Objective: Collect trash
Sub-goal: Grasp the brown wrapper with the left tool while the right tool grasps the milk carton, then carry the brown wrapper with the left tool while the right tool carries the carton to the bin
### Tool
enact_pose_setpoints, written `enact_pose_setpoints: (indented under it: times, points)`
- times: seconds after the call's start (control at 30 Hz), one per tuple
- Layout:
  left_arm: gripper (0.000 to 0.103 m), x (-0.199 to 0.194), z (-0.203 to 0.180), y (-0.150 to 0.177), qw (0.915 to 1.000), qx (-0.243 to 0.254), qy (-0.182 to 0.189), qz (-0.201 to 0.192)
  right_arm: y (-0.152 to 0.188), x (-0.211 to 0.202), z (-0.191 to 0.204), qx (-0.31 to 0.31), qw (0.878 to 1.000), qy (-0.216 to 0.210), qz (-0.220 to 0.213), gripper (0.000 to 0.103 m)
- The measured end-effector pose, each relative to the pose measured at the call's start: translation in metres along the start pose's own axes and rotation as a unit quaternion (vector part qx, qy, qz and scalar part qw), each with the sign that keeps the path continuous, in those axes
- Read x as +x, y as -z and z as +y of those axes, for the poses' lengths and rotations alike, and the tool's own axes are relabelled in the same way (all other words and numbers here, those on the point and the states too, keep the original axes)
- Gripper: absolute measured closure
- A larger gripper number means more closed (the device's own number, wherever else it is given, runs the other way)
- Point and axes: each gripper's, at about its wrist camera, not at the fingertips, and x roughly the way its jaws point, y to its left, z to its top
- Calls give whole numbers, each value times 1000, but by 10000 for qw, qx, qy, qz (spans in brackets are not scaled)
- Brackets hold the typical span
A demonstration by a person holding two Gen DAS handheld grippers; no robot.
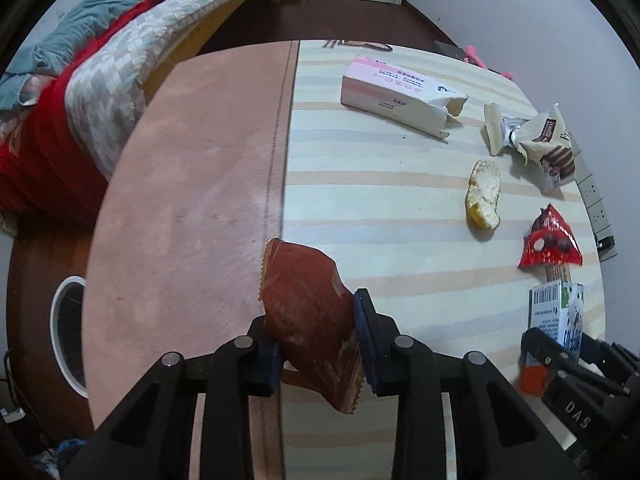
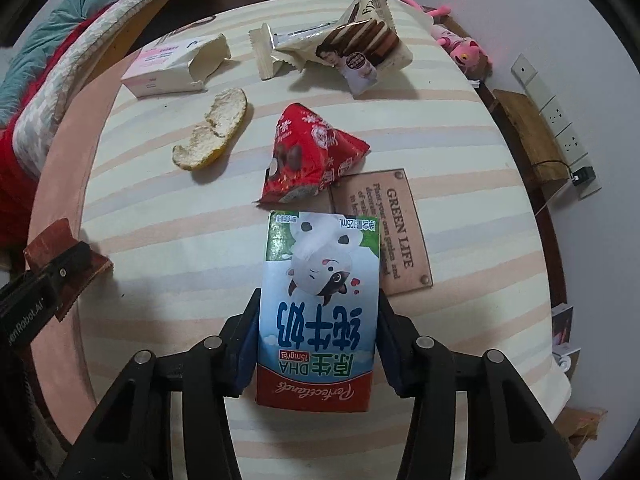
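My left gripper [image 1: 316, 344] is shut on a brown snack wrapper [image 1: 308, 312], held over the table's left part; it also shows in the right wrist view [image 2: 64, 264]. My right gripper [image 2: 316, 344] is shut on a blue and white milk carton [image 2: 320, 312], also in the left wrist view [image 1: 556, 320]. On the striped table [image 1: 380, 200] lie a peel [image 1: 484, 194], a red wrapper [image 1: 550, 240], a cream biscuit wrapper [image 1: 540, 140] and a torn pink and white box [image 1: 396, 92].
A white-rimmed bin [image 1: 68, 332] stands on the floor left of the table. A bed with red and grey bedding [image 1: 80, 92] is at the far left. A brown plaque [image 2: 388, 232] lies on the table. A power strip [image 2: 556, 120] and pink toy [image 2: 460, 48] are at the right.
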Motion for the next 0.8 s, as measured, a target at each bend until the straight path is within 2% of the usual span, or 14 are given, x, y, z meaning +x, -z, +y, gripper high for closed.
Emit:
enact_pose_setpoints:
  times: [0.23,0.37,0.53,0.8]
  points:
    - [76,-39,20,12,9990,6,-135,-426,15,-20,20,-152,9994,-289,-128,51]
    - [76,-68,40,21,9976,-183,-143,-654,23,-41,37,-326,9979,-486,-273,51]
    - [76,-104,81,29,9944,-473,-170,-933,34,-79,75,-627,9936,-801,-487,51]
    - [76,-155,157,45,9863,-991,-294,-1288,41,-133,153,-1233,9793,-1414,-755,51]
